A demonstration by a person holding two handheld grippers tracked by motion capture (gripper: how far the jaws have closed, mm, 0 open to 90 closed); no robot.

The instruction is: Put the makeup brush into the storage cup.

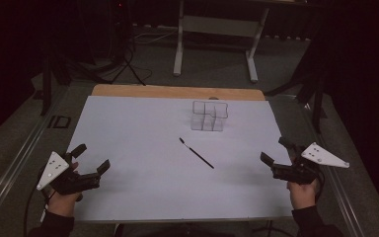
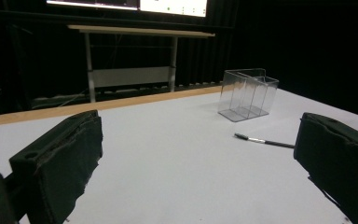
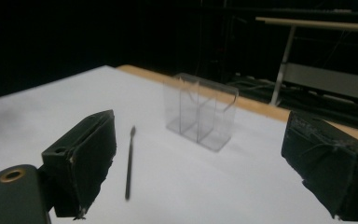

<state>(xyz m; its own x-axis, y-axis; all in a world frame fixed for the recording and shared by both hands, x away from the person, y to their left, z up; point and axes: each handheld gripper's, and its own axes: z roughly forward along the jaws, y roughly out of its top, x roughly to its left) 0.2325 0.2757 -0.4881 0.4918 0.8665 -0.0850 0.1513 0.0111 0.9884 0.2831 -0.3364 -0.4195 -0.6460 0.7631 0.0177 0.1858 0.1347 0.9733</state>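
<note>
A thin black pen (image 1: 196,153) (image 2: 264,140) (image 3: 129,161) lies flat near the middle of the white table top (image 1: 143,148). Behind it stands a clear plastic organizer (image 1: 209,116) (image 2: 248,94) (image 3: 201,112) with several compartments, nothing visible inside. My left gripper (image 1: 91,159) (image 2: 200,163) is open at the front left of the table, held in a hand, with nothing between its jaws. My right gripper (image 1: 277,151) (image 3: 205,168) is open at the front right edge, also holding nothing. Both point toward the pen from a distance.
The white sheet covers a wooden table (image 1: 177,91) whose bare strip shows at the far edge. Beyond it stands another table frame (image 1: 217,29) on a grey floor, with dark stands and cables at the left (image 1: 123,59). The room around is dark.
</note>
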